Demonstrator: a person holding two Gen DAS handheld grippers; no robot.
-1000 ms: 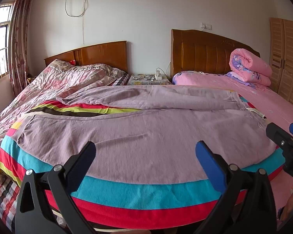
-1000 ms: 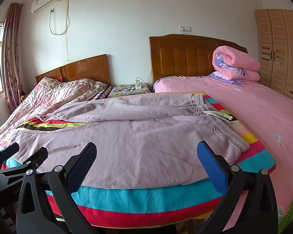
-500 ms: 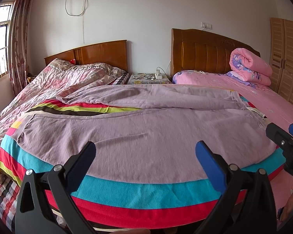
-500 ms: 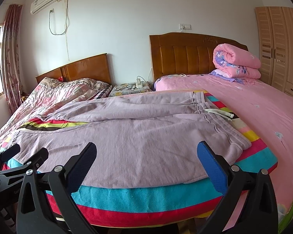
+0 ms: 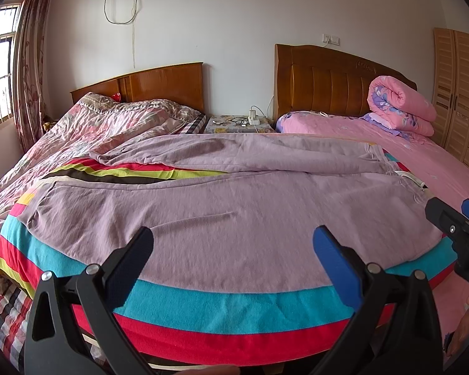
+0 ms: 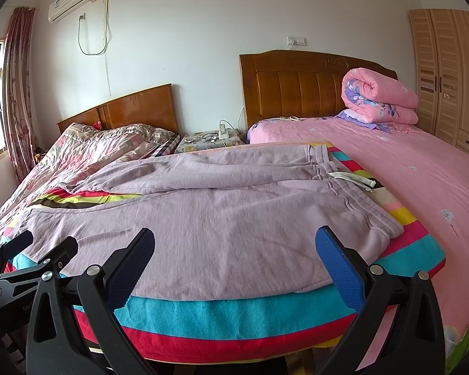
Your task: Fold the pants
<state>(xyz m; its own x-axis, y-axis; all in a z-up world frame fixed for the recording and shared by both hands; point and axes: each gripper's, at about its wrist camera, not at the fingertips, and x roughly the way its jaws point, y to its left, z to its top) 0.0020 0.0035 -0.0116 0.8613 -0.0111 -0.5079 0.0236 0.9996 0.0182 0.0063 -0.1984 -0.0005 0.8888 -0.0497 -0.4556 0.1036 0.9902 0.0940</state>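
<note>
Waistband w/ drawstring [image 6: 353,178] of pants [image 6: 222,218] clear only in right view.

Lilac pants [image 6: 222,218] flat on striped blanket [image 6: 234,315] over the bed [image 6: 422,168].

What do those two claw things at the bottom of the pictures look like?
Both are black plastic tongs with silver rivets. The left gripper has one dark textured pad and one bright blue fingertip. The right gripper looks the same. No cables or sleeves show.
</note>
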